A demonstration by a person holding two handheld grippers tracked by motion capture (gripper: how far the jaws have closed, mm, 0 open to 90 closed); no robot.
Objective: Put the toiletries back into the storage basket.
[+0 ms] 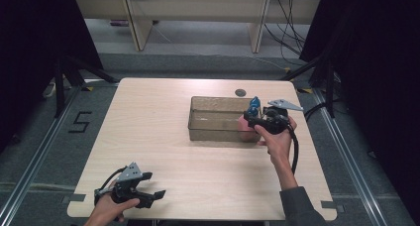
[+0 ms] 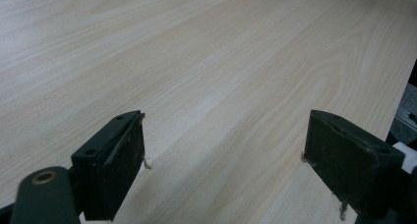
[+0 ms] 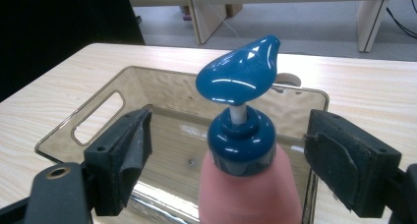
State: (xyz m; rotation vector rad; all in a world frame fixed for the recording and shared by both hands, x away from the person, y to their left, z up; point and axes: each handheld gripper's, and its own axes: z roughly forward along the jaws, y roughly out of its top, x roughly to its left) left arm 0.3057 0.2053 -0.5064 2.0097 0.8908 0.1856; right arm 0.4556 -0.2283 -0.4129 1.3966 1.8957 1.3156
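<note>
One light wooden worktop (image 1: 163,137) carried everything. On its far right part sat one clear, smoke-tinted bin (image 1: 213,118), rectangular, with a handle slot cut in an end wall as the right gripper view showed (image 3: 98,117). Its floor looked bare apart from reflections; the one thing at it was a pink pump bottle (image 1: 244,125) with a blue pump head (image 1: 254,106), upright at the bin's right end. From the high view I could not tell whether the bottle stood on the bin's floor or hung just above it.

In the right gripper view the bottle (image 3: 248,189) rose between the two fingers (image 3: 120,155), its blue collar and spout (image 3: 243,76) in front of the bin. Both pads stood well apart from the bottle, so the right gripper (image 1: 257,121) was spread wide and gripped nothing.

The left gripper (image 1: 148,196) lay near the worktop's front left edge, well apart from the bin. Its two fingers (image 2: 123,155) were also spread wide, with bare wood between them.
</note>
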